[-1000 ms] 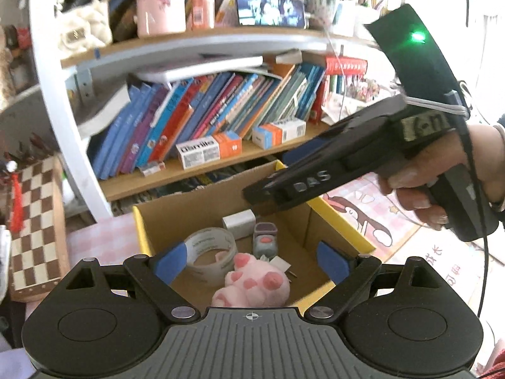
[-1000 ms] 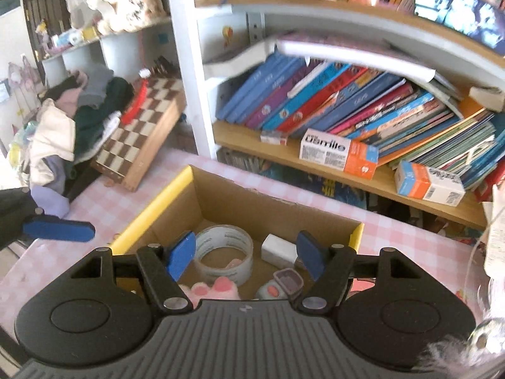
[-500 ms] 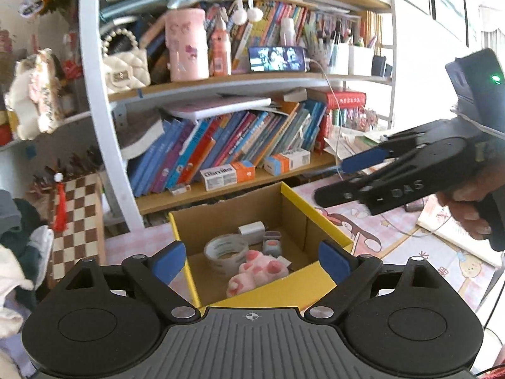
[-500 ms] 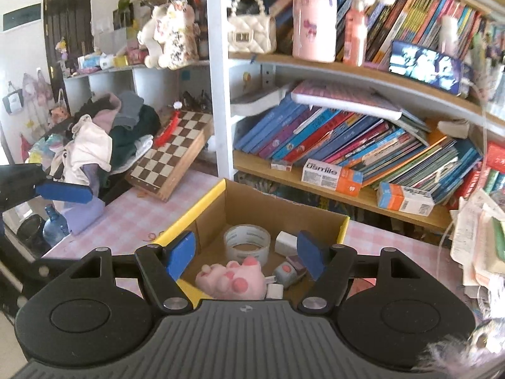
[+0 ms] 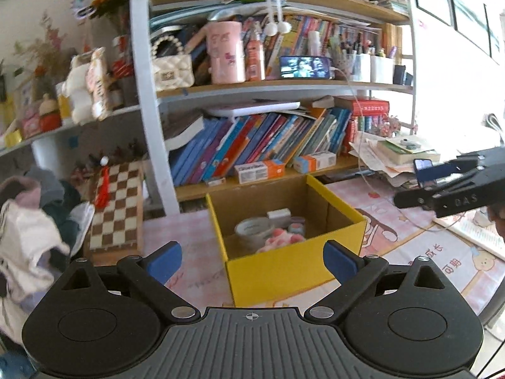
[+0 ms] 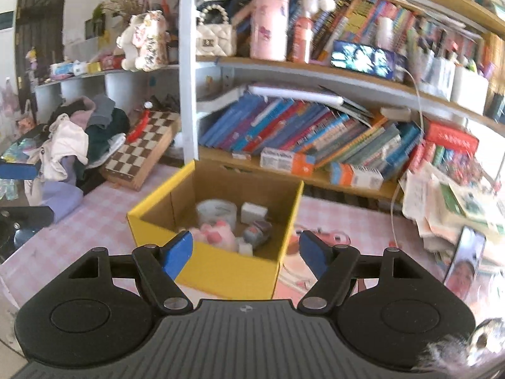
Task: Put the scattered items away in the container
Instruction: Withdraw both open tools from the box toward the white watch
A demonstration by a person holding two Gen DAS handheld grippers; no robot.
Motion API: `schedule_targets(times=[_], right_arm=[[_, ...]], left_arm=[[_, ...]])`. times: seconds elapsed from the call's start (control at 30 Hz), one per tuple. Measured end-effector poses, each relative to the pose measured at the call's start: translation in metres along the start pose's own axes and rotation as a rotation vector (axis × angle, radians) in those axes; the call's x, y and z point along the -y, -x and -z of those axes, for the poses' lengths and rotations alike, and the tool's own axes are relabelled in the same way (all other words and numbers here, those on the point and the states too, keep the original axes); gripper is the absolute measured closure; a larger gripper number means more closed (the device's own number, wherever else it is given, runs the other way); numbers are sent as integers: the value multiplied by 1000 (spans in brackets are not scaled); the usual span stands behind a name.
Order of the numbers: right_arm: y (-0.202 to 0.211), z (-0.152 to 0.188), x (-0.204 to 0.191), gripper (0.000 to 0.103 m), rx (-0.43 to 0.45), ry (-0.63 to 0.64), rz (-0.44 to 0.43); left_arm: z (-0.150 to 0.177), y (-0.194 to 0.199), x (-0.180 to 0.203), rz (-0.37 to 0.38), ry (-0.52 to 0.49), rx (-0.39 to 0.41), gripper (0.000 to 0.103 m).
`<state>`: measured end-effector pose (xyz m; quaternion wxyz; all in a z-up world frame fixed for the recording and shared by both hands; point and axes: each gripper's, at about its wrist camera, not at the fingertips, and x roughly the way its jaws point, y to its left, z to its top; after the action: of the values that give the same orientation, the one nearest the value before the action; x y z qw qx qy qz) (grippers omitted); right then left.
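A yellow cardboard box (image 5: 284, 271) stands on the pink checked table; it also shows in the right wrist view (image 6: 221, 268). Inside lie a tape roll (image 5: 252, 228), a pink plush toy (image 5: 281, 240), a white box (image 5: 278, 213) and a small grey item (image 5: 296, 225). The right wrist view shows the tape roll (image 6: 216, 210), the plush toy (image 6: 214, 235) and the white box (image 6: 254, 211). My left gripper (image 5: 252, 260) is open and empty, in front of the box and apart from it. My right gripper (image 6: 246, 252) is open and empty, back from the box; it shows from the side (image 5: 448, 186).
A full bookshelf (image 5: 252, 145) stands behind the box. A chessboard (image 5: 116, 205) leans at the left beside a heap of clothes (image 5: 28, 221). Papers and a phone (image 6: 464, 262) lie at the right. A pink picture mat (image 5: 410, 221) covers the table's right side.
Both grippers have pulled back and up from above the box, so the whole box and more of the shelf are in view. Both stay open and empty.
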<state>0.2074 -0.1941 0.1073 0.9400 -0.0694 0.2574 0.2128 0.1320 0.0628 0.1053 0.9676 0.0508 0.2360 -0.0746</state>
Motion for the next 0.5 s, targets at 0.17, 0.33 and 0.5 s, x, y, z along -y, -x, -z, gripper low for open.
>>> schedule_targets(times=[0.17, 0.33, 0.5], right_arm=[[8, 26, -6, 29, -19, -5, 38], [11, 54, -18, 29, -57, 11, 48], [9, 85, -36, 29, -109, 41, 40]], left_arm=[[21, 7, -2, -14, 44, -22, 5], [44, 8, -1, -6, 96, -67, 5], [68, 5, 9, 21, 126, -131, 5]])
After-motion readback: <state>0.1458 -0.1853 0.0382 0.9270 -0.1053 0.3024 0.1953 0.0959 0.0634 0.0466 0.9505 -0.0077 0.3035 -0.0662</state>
